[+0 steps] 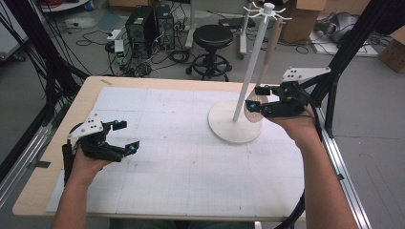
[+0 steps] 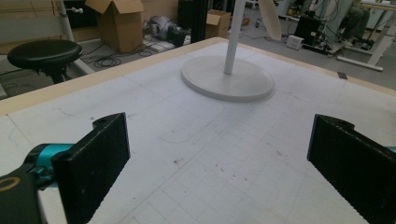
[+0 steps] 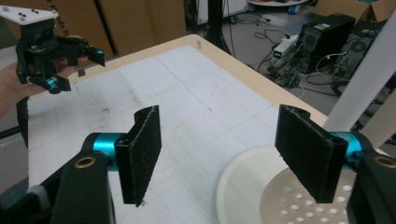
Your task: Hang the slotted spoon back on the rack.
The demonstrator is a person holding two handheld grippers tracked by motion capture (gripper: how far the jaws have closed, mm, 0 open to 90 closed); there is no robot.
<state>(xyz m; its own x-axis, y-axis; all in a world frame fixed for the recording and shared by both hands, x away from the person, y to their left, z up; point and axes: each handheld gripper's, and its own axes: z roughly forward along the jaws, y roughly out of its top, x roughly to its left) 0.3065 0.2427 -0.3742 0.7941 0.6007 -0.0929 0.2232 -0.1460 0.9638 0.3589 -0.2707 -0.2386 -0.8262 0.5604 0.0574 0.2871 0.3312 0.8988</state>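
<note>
The wooden slotted spatula (image 1: 260,90) hangs from a hook on the white utensil stand (image 1: 236,125), its perforated blade low over the round base. It looks light, stiff and smooth; the thin handle seems the better place to hold. The right hand-held gripper (image 1: 252,98) sits at the blade, jaws apart, nothing clamped. The stand's pole crowds that side. The left hand-held gripper (image 1: 125,136) rests released over the bench (image 1: 191,167).
</note>
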